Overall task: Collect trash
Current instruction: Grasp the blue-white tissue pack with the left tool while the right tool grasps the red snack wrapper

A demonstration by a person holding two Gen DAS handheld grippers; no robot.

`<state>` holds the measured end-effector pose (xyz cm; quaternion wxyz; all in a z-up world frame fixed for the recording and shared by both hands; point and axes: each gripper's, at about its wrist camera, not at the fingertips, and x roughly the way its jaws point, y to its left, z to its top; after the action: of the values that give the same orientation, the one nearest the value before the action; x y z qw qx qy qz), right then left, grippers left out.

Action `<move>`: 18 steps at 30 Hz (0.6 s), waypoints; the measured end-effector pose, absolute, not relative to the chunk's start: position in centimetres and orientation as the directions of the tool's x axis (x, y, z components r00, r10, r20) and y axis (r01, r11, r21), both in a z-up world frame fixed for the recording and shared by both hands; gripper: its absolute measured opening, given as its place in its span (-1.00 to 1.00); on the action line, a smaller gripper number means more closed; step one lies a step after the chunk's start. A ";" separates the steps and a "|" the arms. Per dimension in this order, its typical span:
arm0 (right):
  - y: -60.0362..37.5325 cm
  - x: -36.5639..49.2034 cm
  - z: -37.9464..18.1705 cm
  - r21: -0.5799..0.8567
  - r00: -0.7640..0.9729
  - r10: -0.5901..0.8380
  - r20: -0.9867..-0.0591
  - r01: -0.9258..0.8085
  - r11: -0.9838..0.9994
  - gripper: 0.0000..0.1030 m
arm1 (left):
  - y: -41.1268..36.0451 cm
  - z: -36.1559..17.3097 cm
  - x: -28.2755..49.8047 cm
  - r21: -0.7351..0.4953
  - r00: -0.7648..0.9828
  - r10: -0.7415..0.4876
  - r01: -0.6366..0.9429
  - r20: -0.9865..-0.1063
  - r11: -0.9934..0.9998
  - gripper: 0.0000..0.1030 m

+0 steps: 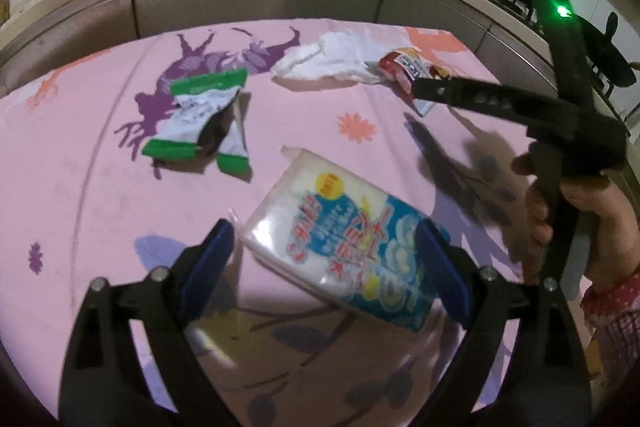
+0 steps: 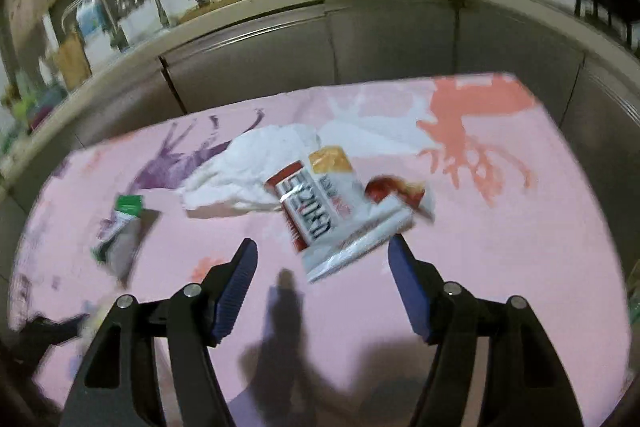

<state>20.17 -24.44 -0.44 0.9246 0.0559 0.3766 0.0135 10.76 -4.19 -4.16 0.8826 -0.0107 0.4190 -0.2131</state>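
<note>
The left tongs point(image 1: 324, 267) stand apart around a blue-and-white tissue pack point(image 1: 344, 251) on the pink desk point(image 1: 80, 187); whether the pads touch it cannot be told. The right tongs point(image 2: 322, 287) are also spread, empty, just short of a red-and-white wrapper point(image 2: 340, 215) lying near the desk's far edge. Four pieces of trash show: the pack, that wrapper, a green-and-white wrapper point(image 1: 204, 119) at mid-desk, and a crumpled white tissue point(image 1: 332, 61) touching the red wrapper. Bare cloth lies open to the left and right of the trash. Grey cabinets point(image 2: 360, 43) rise close behind the far edge.
</note>
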 end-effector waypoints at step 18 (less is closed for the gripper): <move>-24.2 19.1 -2.0 0.393 0.532 0.505 -0.680 -0.317 0.863 0.28 | -1.1 -5.3 11.3 -0.355 0.465 -0.479 0.332 -0.744 0.874 0.70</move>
<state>19.10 -24.24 -1.99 0.8681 0.1114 0.4220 0.2367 11.29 -1.06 -5.25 0.8522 -0.0801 0.4589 -0.2381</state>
